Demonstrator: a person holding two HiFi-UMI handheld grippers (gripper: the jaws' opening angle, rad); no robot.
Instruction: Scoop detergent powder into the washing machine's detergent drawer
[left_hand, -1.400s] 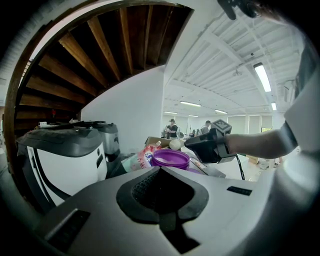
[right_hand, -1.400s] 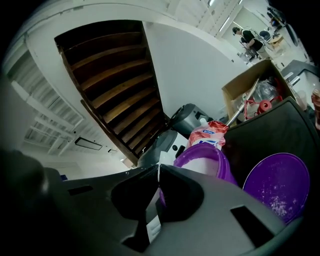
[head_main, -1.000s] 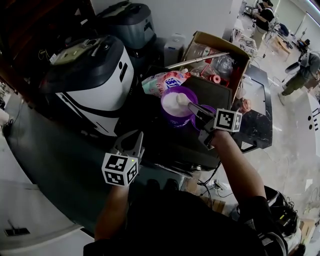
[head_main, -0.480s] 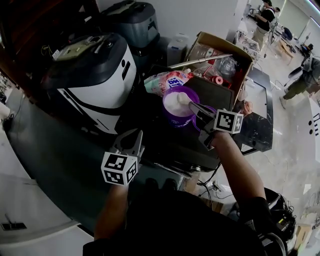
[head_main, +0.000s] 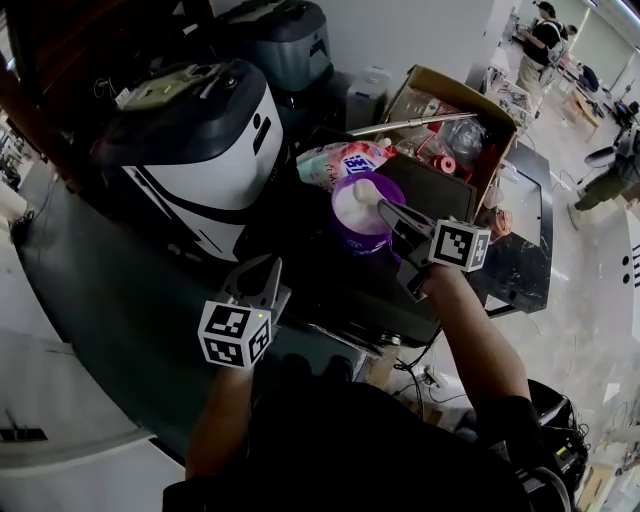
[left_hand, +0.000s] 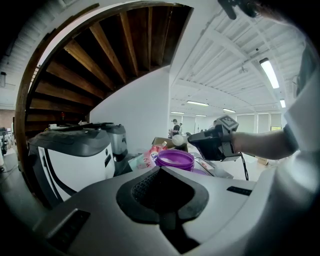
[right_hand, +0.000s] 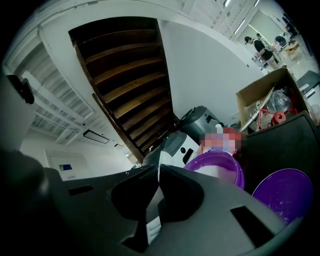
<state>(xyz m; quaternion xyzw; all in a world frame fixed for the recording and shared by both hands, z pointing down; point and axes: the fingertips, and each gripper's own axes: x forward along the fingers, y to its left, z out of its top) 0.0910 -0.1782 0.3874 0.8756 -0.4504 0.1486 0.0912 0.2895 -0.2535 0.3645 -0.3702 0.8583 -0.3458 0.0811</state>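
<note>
- While the scoop (head_main: 366, 192) is sitting heaped with white powder just above the purple tub (head_main: 360, 244), the task is looking about half done, by my reading. The scooping is finished, and the carrying and tipping into the drawer are remaining.
- The right hand-held gripper (head_main: 398, 222) is clenching the scoop's handle (right_hand: 153, 231), which is showing as a white strip between its jaws.
- The left hand-held gripper (head_main: 262, 283) is hanging low and near the person's body, with its jaws pressed together on nothing.
- No view is showing a detergent drawer. The white and grey machine (head_main: 200, 150) is standing left of the tub, and I cannot tell whether the drawer is part of it.
- The left gripper view is showing the scoop side-on with its mound, while the head view is showing it only from above.
- The right gripper view is revealing a purple lid (right_hand: 287, 195) lying just right of the tub, which the head view is mostly hiding behind the gripper.
</note>
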